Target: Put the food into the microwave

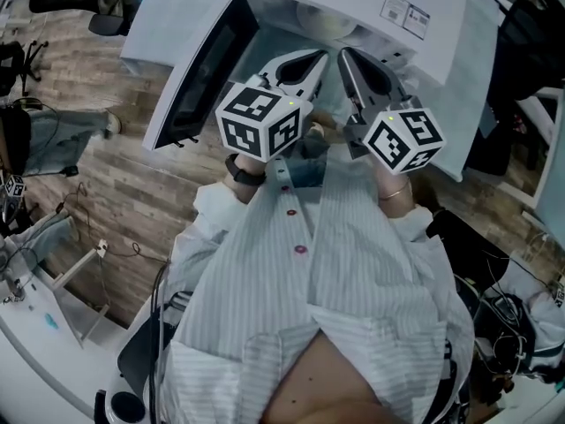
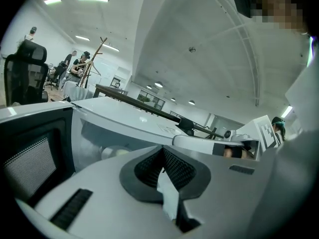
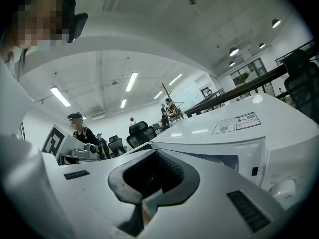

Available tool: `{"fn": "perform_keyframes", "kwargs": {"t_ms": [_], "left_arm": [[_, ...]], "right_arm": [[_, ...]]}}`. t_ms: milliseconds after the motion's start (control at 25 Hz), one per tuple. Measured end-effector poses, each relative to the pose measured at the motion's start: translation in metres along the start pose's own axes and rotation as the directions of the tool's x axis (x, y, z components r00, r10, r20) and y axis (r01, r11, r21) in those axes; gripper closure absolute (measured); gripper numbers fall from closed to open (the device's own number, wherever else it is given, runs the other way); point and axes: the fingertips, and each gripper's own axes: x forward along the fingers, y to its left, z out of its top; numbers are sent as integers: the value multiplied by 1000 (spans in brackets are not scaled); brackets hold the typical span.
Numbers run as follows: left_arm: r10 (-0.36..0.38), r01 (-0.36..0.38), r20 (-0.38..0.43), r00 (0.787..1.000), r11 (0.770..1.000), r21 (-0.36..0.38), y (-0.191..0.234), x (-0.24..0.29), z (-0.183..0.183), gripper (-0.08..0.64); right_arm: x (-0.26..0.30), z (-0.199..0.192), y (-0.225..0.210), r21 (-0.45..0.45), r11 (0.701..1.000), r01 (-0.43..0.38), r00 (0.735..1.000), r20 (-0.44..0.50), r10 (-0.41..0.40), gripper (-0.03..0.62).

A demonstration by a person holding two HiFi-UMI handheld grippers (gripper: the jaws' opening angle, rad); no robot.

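Note:
A white microwave (image 1: 441,34) stands in front of me with its door (image 1: 199,73) swung open to the left. Inside the cavity lies a pale round dish (image 1: 323,18), also visible as the pale dish (image 2: 112,152) in the left gripper view; what it holds is not visible. My left gripper (image 1: 320,56) and right gripper (image 1: 342,53) are held side by side at the cavity's mouth, pointing in. The left gripper (image 2: 162,149) has its jaws pressed together with nothing between them. The right gripper (image 3: 155,154) is shut and empty too, beside the microwave's front (image 3: 239,158).
The open door (image 2: 30,158) stands close on the left of the left gripper. The control knob (image 3: 285,188) is at the microwave's right. A wooden floor (image 1: 115,184) with cables, an office chair (image 1: 18,64) and a white table edge (image 1: 35,360) lie to the left. People stand far off.

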Motion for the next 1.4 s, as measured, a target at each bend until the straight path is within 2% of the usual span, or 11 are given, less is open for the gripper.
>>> {"fn": "perform_keyframes", "kwargs": {"t_ms": [760, 1400], "left_arm": [[29, -29, 10, 1000, 999, -14, 16, 6, 3, 551], [45, -46, -9, 999, 997, -56, 30, 11, -12, 551]], "right_arm": [[12, -6, -11, 22, 999, -24, 1000, -17, 25, 560], [22, -16, -17, 39, 999, -32, 998, -44, 34, 560]]}}
